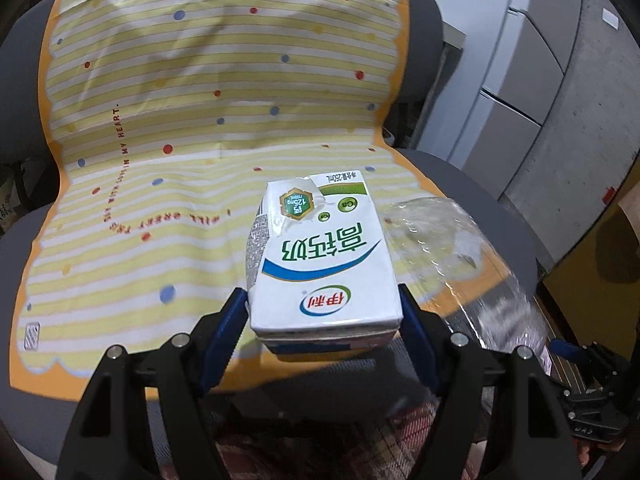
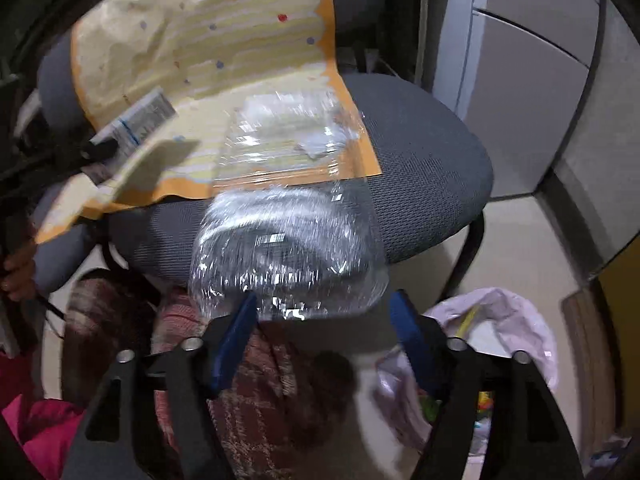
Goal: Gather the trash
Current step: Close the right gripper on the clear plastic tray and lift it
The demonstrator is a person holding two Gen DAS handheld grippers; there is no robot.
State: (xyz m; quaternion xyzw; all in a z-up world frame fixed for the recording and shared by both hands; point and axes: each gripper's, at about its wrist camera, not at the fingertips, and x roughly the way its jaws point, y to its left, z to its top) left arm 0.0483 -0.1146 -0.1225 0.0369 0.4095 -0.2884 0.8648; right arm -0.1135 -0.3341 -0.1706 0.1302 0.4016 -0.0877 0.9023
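My left gripper (image 1: 324, 312) is shut on a white milk carton (image 1: 320, 264) with green and blue print, held above the yellow striped cloth (image 1: 180, 120) on a grey chair. My right gripper (image 2: 324, 312) holds a clear crumpled plastic bottle (image 2: 288, 240) between its blue pads, over the chair's front edge. The bottle also shows in the left wrist view (image 1: 460, 256), to the right of the carton. The carton and left gripper appear blurred at the left of the right wrist view (image 2: 136, 120).
The grey mesh chair (image 2: 420, 184) stands beside grey cabinets (image 1: 520, 92). A pale pink trash bag (image 2: 492, 344) with rubbish sits open on the floor at lower right. A red patterned fabric (image 2: 256, 380) lies below the gripper.
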